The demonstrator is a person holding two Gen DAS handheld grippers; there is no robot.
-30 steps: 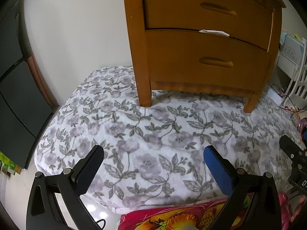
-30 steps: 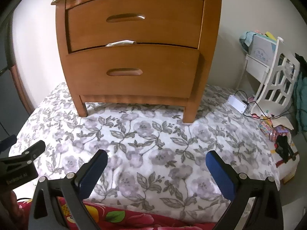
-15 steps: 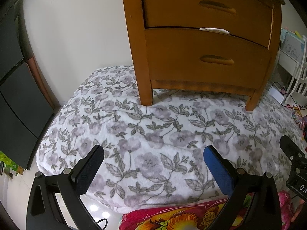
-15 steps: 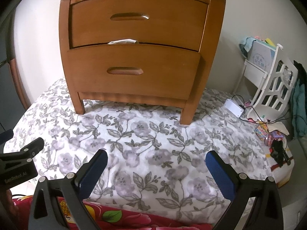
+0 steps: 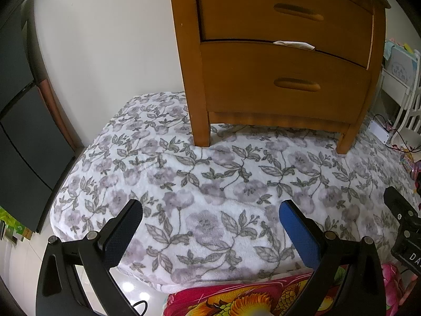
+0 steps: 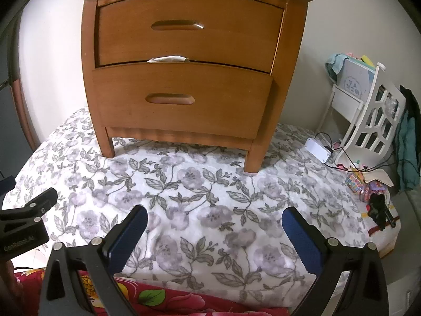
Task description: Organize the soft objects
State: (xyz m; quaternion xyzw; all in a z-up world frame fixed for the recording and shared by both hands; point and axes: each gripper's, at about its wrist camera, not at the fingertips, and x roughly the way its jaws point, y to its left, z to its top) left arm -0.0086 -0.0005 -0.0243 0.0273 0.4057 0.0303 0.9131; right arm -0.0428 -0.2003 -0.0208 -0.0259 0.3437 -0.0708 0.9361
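A white fleece blanket with grey-purple flowers (image 5: 215,184) (image 6: 210,210) lies spread flat under a wooden nightstand. A red blanket with bright flowers (image 5: 236,300) (image 6: 163,300) shows at the near edge, below both grippers. My left gripper (image 5: 210,234) hovers open over the floral blanket's near part, nothing between its blue pads. My right gripper (image 6: 214,239) is open too, above the same blanket, empty. Each gripper's black body shows at the side of the other's view.
The two-drawer wooden nightstand (image 5: 284,60) (image 6: 189,71) stands on the far half of the blanket, paper poking from a drawer gap. A dark cabinet (image 5: 23,137) is on the left. A white rack (image 6: 368,126), power strip (image 6: 318,150), cables and small items crowd the right.
Both grippers have shifted slightly, so the nightstand sits a little higher and nearer in view. Both stay open and empty; the blankets have not moved.
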